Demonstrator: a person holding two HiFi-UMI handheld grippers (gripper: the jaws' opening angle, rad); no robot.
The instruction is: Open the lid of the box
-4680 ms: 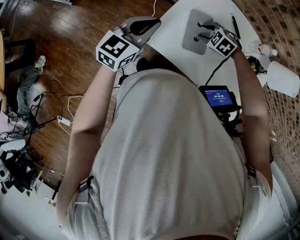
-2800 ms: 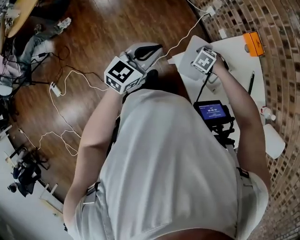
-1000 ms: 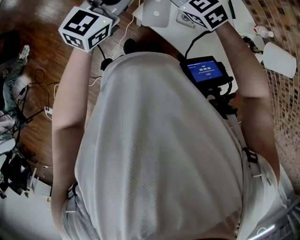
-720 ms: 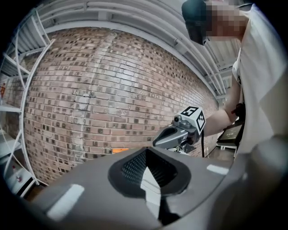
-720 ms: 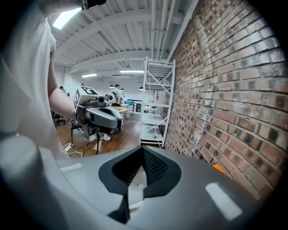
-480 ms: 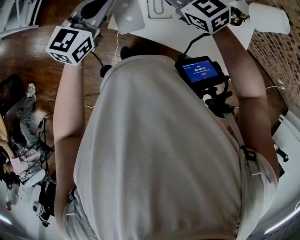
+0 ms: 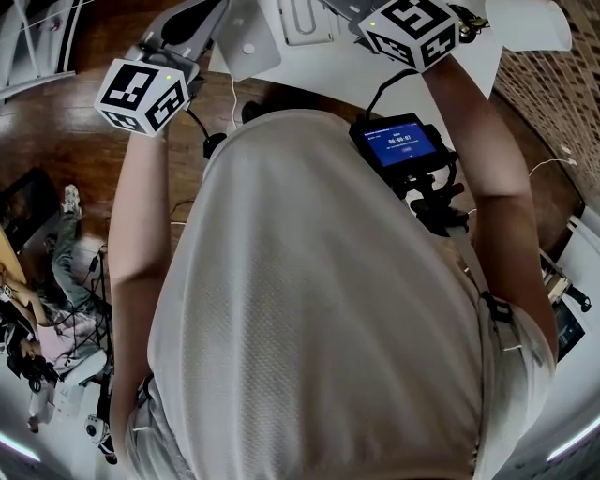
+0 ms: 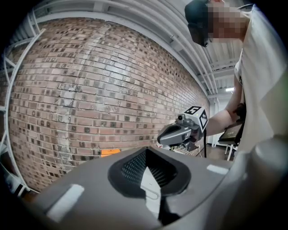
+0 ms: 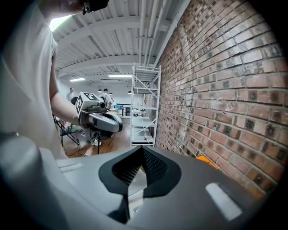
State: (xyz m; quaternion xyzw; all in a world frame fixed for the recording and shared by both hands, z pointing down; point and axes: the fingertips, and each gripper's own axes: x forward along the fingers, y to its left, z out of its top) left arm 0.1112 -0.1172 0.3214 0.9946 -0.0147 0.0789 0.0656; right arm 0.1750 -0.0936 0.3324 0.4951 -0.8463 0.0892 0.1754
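Looking straight down on a person in a white shirt (image 7: 319, 300) at a white desk (image 7: 328, 64).
Both arms reach forward: the left gripper (image 7: 178, 33) beside the desk's edge above the wooden floor (image 7: 56, 112), the right gripper (image 7: 403, 28) over the desk. A small blue-lit screen (image 7: 401, 145) sits below the right forearm.

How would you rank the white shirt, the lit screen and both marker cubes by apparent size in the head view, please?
1. white shirt
2. left tool's marker cube and right tool's marker cube: too alike to rank
3. lit screen
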